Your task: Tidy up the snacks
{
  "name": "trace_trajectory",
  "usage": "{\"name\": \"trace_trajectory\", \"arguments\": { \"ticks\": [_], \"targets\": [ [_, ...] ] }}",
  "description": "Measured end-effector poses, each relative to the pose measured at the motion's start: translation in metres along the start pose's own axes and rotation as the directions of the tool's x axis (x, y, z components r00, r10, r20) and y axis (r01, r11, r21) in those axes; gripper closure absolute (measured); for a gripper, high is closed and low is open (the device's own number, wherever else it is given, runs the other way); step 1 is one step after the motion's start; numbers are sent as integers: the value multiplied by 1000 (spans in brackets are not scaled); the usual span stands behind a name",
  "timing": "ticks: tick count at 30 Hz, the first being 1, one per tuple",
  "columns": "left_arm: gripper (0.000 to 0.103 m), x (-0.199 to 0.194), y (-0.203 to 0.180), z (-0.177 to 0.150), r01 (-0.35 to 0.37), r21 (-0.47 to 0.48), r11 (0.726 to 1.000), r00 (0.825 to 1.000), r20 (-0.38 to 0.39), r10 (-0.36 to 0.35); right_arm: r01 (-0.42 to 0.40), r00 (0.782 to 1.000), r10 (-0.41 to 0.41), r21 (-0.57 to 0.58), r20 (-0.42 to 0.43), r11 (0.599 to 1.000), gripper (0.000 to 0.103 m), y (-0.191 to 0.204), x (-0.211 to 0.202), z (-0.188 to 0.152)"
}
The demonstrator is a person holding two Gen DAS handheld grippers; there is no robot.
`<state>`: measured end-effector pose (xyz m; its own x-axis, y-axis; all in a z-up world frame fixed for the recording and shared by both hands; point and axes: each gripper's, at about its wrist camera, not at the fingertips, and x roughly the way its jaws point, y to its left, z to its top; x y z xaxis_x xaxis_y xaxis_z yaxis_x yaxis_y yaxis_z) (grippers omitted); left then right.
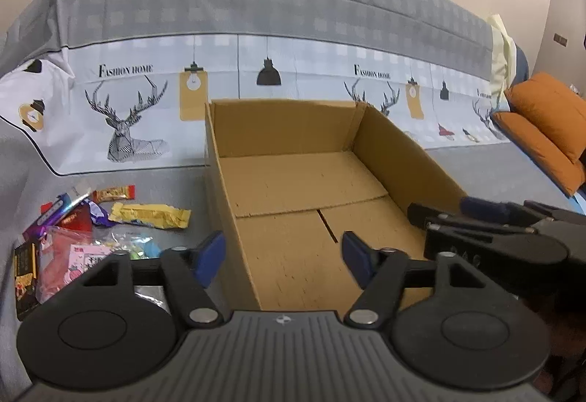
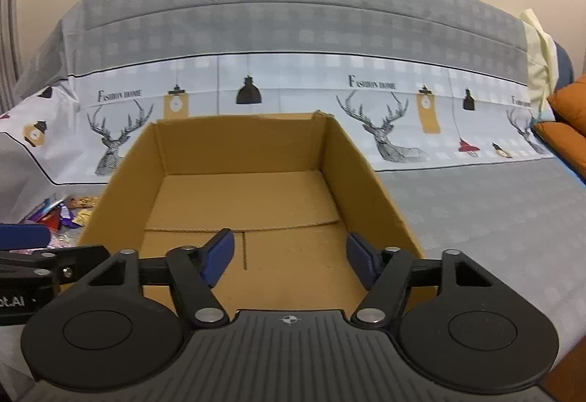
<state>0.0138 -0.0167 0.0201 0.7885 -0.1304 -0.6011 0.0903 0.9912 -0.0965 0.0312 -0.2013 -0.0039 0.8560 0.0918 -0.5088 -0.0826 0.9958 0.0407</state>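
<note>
Left gripper (image 1: 280, 257), right gripper (image 2: 287, 257): black linkage arms, silver pivot screws, blue finger pads (image 1: 208, 261), ribbed grey base with crosshair mark

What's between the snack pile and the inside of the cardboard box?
Only the cardboard box's left wall, seen in the left wrist view; the snack pile lies just outside it on the grey cover.

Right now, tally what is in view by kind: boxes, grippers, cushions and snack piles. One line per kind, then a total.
Cardboard box: 1, nothing inside it
Grippers: 2, the left gripper and the right gripper, both open
Orange cushions: 2, stacked
Snack pile: 1, left of the box; single packets overlap too much to count
Total: 6
</note>
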Motion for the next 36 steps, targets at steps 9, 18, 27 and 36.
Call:
{"name": "trace_trajectory", "arguments": {
  "ticks": [9,18,27,36],
  "targets": [
    [96,-30,48,29,10,-22,1000,998,69,-9,-95,994,97,-39,53,995,76,37,0,5],
    [94,-13,182,34,-173,-149,973,985,-35,170,-302,942,325,-219,81,928,74,135,-9,4],
    [93,4,261,11,-214,-379,900,972,-178,156,-372,910,406,-609,-88,701,60,280,19,-44],
    [83,17,292,-3,-230,-439,869,962,-239,133,-275,931,344,-855,-123,440,42,345,45,-104]
  ]
}}
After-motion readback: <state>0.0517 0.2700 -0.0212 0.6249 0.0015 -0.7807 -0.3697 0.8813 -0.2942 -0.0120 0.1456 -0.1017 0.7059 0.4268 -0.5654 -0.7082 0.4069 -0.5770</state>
